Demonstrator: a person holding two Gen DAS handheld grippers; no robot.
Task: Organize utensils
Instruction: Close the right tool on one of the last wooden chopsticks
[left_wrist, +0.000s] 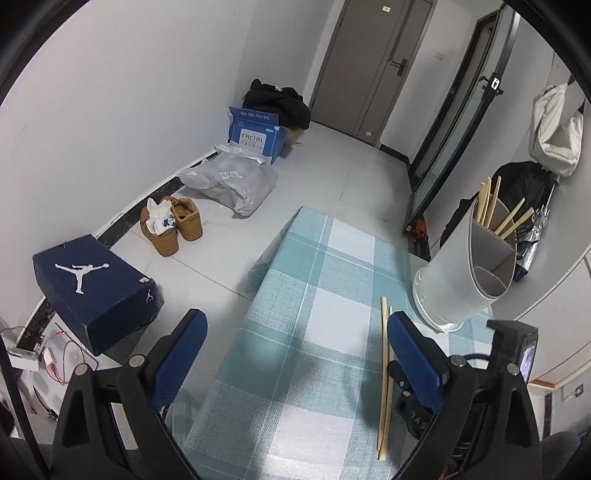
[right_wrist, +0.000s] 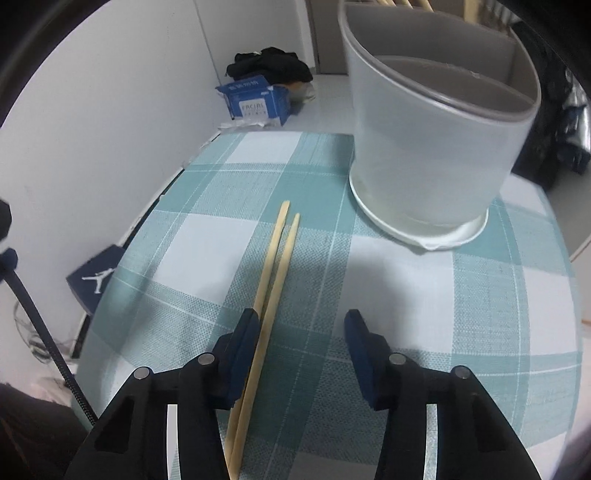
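Two wooden chopsticks (right_wrist: 275, 273) lie side by side on the teal checked tablecloth (right_wrist: 424, 295). My right gripper (right_wrist: 301, 328) hangs low over their near half. They run between its blue pads, close against the left finger (right_wrist: 245, 343), and the right pad stands well clear of them. A white divided utensil holder (right_wrist: 424, 155) stands just beyond. In the left wrist view the holder (left_wrist: 454, 288) has several chopsticks (left_wrist: 495, 210) in its back compartment. The loose chopsticks (left_wrist: 385, 373) lie beside the right finger of my left gripper (left_wrist: 295, 325), which is wide open and holds nothing.
The table's left edge (left_wrist: 258, 280) drops to a tiled floor. Along the wall there are a dark shoe box (left_wrist: 92, 291), brown boots (left_wrist: 171, 225), a grey plastic bag (left_wrist: 232, 181) and a blue carton (left_wrist: 255, 133). Bags hang at the right (left_wrist: 554, 133).
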